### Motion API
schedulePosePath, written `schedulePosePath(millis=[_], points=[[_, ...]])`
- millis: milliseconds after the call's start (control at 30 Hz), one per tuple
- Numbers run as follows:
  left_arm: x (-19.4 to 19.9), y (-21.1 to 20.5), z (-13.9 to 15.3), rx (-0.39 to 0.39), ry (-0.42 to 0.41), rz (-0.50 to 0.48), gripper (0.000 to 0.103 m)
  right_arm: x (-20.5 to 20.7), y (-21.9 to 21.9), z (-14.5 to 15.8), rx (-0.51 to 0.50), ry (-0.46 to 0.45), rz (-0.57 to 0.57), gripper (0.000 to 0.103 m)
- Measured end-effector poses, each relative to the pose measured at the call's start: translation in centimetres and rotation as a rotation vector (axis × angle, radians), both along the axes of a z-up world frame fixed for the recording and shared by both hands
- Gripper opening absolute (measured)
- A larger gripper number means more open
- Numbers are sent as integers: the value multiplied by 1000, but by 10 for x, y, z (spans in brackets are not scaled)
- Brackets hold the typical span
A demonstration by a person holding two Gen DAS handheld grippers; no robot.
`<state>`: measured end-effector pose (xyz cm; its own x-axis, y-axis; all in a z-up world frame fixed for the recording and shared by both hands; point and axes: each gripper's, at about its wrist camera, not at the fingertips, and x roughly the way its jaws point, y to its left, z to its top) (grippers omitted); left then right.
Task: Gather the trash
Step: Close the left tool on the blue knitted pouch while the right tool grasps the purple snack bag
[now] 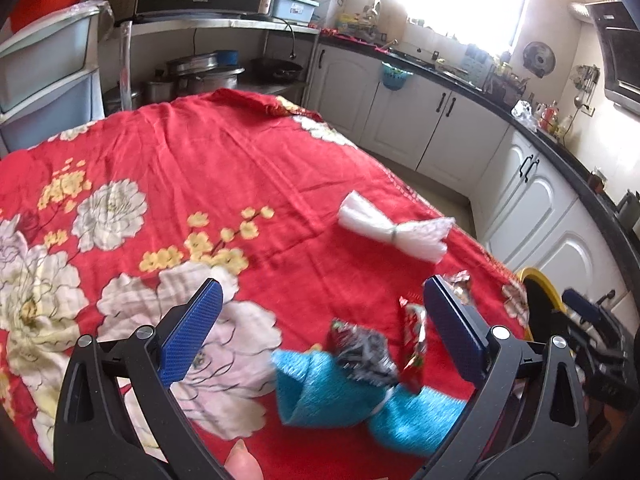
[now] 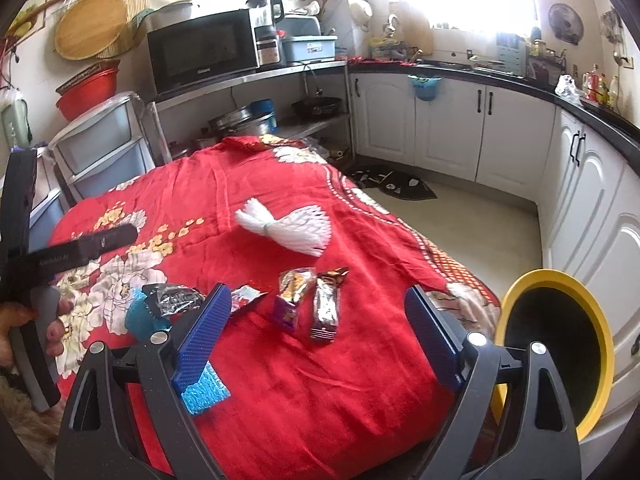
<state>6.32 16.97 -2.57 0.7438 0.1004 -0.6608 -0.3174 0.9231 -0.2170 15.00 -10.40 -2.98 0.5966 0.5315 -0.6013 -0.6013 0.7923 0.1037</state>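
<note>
Wrappers lay scattered on the red floral tablecloth (image 2: 280, 380) — crinkled foil snack packets, all flattened and empty-looking. A black-and-silver wrapper (image 1: 362, 350) sat on a folded blue cloth (image 1: 320, 392), with a red wrapper (image 1: 414, 344) just beside it at three o'clock. Further right lay a purple-and-gold wrapper (image 2: 294, 294) and a brown bar wrapper (image 2: 326, 304), side by side. A white bundle of plastic strips (image 2: 288, 228) rested well beyond them, at twelve o'clock.

The left gripper (image 1: 320, 320) hung wide open and held nothing; the black and red wrappers lay between its blue fingers (image 1: 192, 332), nearer the right one. The right gripper (image 2: 320, 340) was wide open too — the purple and brown wrappers lay between its fingertips. A yellow-rimmed bin (image 2: 600, 320) stood off the table's edge at three o'clock.
</note>
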Motion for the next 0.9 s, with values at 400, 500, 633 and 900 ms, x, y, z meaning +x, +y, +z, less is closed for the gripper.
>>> schedulePosePath(millis=[400,500,633,900], points=[[-16,14,-35,-112,60,-54,92,15,41,-30,-52,76,69,75],[-18,15,-46,-149,83,-71,86,22,50,-40,-64,104,79,67],[-21,11,-59,-195,109,-94,80,35,58,-51,-64,150,78,60],[-18,9,-73,-246,123,-138,64,53,67,-66,-53,237,79,43]])
